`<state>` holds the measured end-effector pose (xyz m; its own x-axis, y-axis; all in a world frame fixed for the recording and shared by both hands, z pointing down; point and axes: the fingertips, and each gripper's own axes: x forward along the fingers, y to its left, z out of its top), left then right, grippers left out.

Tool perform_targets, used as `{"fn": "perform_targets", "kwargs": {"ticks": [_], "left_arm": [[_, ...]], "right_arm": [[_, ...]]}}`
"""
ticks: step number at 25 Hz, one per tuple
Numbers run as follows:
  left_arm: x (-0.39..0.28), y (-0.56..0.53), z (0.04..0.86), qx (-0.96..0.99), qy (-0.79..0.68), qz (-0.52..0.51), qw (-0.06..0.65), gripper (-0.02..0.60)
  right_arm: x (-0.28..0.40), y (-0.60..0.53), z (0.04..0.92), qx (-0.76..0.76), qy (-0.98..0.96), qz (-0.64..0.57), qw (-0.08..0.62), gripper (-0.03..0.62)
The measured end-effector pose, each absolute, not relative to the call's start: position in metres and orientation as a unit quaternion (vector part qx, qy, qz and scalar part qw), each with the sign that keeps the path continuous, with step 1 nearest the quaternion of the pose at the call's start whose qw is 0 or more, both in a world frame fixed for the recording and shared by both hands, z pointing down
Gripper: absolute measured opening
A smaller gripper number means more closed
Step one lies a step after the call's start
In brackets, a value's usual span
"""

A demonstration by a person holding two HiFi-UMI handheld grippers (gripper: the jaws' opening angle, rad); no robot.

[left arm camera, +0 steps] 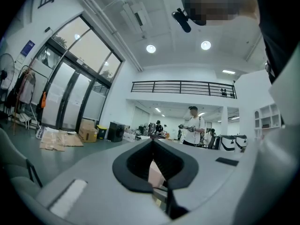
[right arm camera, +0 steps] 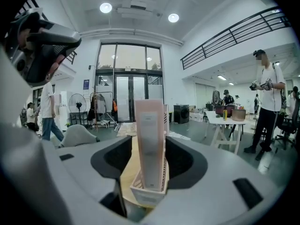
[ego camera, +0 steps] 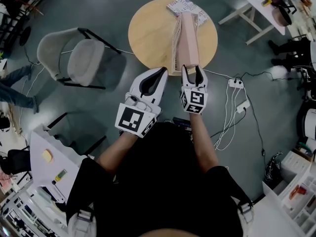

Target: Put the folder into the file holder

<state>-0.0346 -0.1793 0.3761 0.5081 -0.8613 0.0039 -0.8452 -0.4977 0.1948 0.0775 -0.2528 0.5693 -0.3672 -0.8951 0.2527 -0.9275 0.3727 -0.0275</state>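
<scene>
Two claws: both are held out in front of the person, at the near edge of the round wooden surface [ego camera: 148, 28].
Right claw [ego camera: 192, 70]: its jaws stand wide apart. In the right gripper view the folder is seen between them, but the pads do not press on it, so it grips nothing.
Left claw [ego camera: 163, 71]: its jaws meet at the tips and nothing is between them. It is just beside the near left corner of the file holder and does not seem to touch it.
Folder [right arm camera: 150, 144]: pink, upright, standing on its edge inside the file holder, with its narrow side toward the right claw.
File holder [right arm camera: 147, 193]: pale with slatted walls. It stands on the surface with its near end at the edge, and a patterned item [ego camera: 185, 5] lies behind its far end.
Step in hand: I judge it is the release, because the folder sits in the holder and the right claw is spread around it.
Progress: the task looks nearly finished.
Next move: draw the right claw straight back toward the person, keeping the jaws wide so that no pad catches the folder.
Care: the holder is close to the edge of the surface, so a push from either claw could shift or tip it.
</scene>
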Motion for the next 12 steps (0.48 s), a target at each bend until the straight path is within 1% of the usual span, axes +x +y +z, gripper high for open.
{"fn": "perform_targets", "kwargs": {"ticks": [6, 12], "left_arm": [[-0.015, -0.141, 0.367, 0.854, -0.511, -0.057, 0.080, 0.006], [0.003, -0.099, 0.357, 0.842, -0.531, -0.065, 0.068, 0.006]], "right_arm": [[0.097, -0.210, 0.561, 0.541, -0.828, 0.104, 0.102, 0.227], [0.122, -0.165, 0.537, 0.526, -0.835, 0.125, 0.100, 0.222]]}}
